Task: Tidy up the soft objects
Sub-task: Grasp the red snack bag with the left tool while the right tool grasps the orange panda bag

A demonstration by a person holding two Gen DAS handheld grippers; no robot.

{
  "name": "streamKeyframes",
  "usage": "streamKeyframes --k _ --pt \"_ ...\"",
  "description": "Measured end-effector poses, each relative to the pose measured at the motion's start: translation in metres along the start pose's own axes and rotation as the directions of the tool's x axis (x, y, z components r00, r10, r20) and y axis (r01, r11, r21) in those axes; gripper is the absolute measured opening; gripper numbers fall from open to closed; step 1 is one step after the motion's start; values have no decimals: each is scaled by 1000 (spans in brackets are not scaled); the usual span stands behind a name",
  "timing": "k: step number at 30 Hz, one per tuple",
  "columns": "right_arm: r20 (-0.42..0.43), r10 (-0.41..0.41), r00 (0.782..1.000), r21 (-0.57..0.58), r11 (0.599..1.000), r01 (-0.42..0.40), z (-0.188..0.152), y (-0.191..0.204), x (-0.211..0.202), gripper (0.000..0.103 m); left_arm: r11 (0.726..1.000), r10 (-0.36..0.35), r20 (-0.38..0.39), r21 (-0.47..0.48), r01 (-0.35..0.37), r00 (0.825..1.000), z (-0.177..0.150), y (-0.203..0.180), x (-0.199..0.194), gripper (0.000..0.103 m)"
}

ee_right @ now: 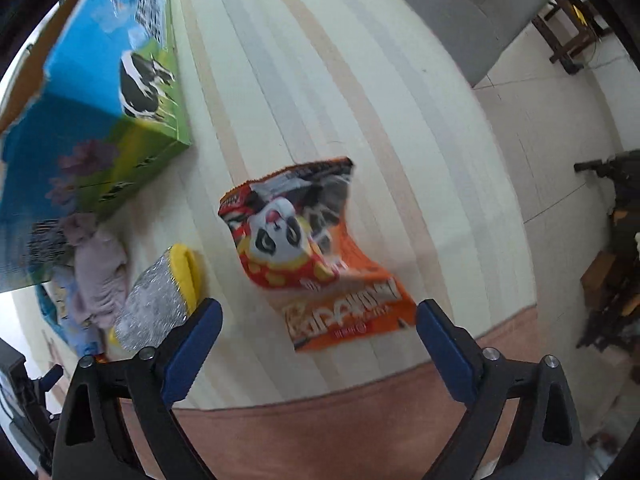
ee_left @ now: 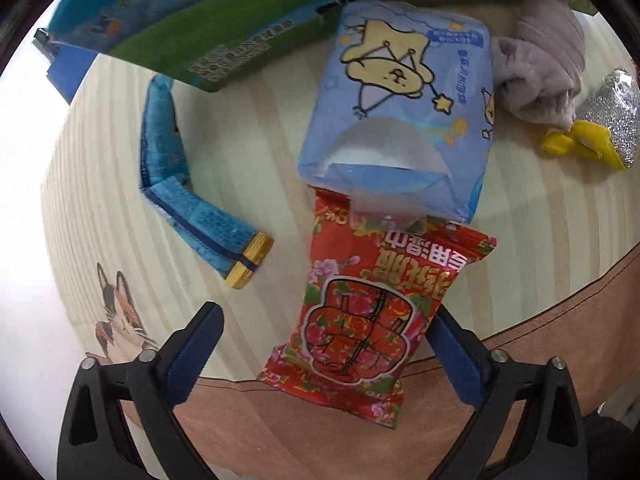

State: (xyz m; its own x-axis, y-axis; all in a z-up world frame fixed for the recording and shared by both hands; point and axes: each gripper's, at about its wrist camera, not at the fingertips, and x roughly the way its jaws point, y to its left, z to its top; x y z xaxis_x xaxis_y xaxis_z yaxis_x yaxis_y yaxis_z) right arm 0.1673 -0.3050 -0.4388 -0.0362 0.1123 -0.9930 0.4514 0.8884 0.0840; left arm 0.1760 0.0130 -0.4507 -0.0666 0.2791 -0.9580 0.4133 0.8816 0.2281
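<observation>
In the left wrist view a red floral wipes pack (ee_left: 360, 312) lies at the table's near edge, its far end tucked under a blue tissue pack (ee_left: 400, 112). My left gripper (ee_left: 324, 316) hangs over the red pack, open, with the pack between its jaws; the left pad stands clear of it. In the right wrist view an orange panda snack bag (ee_right: 312, 252) lies crumpled on the table. My right gripper (ee_right: 320, 308) is open above its near end, pads apart from it. A yellow and silver sponge (ee_right: 160, 304) sits just past the left finger.
A blue cloth (ee_left: 180, 184) lies left of the packs, a grey cloth (ee_left: 536, 68) and the sponge (ee_left: 600, 124) to their right. A blue-green milk carton box (ee_left: 200, 28) stands at the back. The striped table (ee_right: 320, 80) ends in a pinkish rim; a grey chair (ee_right: 452, 20) stands beyond.
</observation>
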Motion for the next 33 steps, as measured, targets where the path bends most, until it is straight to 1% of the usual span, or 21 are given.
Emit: streamKeyframes --k 1,2,3,5,7,8,9,11,12,13,15,16,18,20,23,25,26,28,29,31,33 --pt "-1 17 1000 4 1000 -17 -1 4 -2 93 1000 -20 -8 -5 20 1000 -1 -1 1 85" --pt "1 50 999 5 999 -50 -4 8 -4 93 998 -57 -22 -23 56 998 -2 -1 3 68" --pt "2 74 997 3 997 -74 -7 13 -9 93 995 -93 -42 -52 91 995 -3 0 6 57" --pt "25 60 998 13 998 -60 -13 15 -14 93 982 -139 -60 -135 130 988 -5 5 7 54" --pt "48 36 998 33 999 -38 -13 11 -14 93 951 -215 -79 -243 190 973 -11 12 10 52" --pt "47 18 999 40 999 -20 -13 9 -13 93 931 -257 -92 -291 221 962 -14 14 12 52" --pt "39 4 999 44 999 -6 -10 6 -8 93 897 -316 -90 -354 266 945 -18 18 14 52" --pt "20 -23 1000 40 999 23 -2 1 0 93 842 -386 -71 -435 319 920 -24 23 19 53" --pt "14 -36 999 34 999 36 1 0 4 92 821 -410 -66 -462 337 910 -27 24 22 54" --pt "13 -43 999 26 999 43 5 1 8 90 806 -432 -64 -475 353 900 -29 25 25 54" --pt "7 -85 996 0 996 85 5 3 11 69 790 -459 -64 -486 374 886 -33 25 30 57" --pt "15 -100 995 -20 995 100 2 4 9 64 788 -463 -55 -481 383 884 -34 24 31 58" --pt "9 -94 996 -59 994 94 -8 6 9 56 799 -462 -60 -461 385 885 -36 21 32 59" --pt "-37 -62 997 -97 994 58 -25 9 10 54 809 -449 -60 -452 377 891 -38 16 31 59" --pt "-116 -24 993 -185 983 2 -57 19 14 54 818 -439 -65 -442 368 896 -39 3 20 59" --pt "-144 12 990 -194 980 -40 -70 18 11 55 821 -436 -49 -430 375 899 -44 0 10 59" --pt "-144 28 989 -180 982 -54 -73 15 8 56 824 -431 -42 -426 374 901 -47 1 4 59" --pt "-118 56 991 -130 989 -71 -72 4 0 67 828 -416 -24 -423 368 909 -52 1 -5 59" --pt "-103 65 993 -112 991 -76 -68 -7 -1 76 829 -412 -17 -422 367 911 -53 1 -9 60" --pt "-87 79 993 -83 993 -86 -59 -15 -2 77 835 -413 -9 -404 374 911 -50 -1 -12 62" --pt "-104 85 991 -91 991 -94 -52 -16 3 77 838 -403 -3 -404 367 915 -48 0 -12 63"
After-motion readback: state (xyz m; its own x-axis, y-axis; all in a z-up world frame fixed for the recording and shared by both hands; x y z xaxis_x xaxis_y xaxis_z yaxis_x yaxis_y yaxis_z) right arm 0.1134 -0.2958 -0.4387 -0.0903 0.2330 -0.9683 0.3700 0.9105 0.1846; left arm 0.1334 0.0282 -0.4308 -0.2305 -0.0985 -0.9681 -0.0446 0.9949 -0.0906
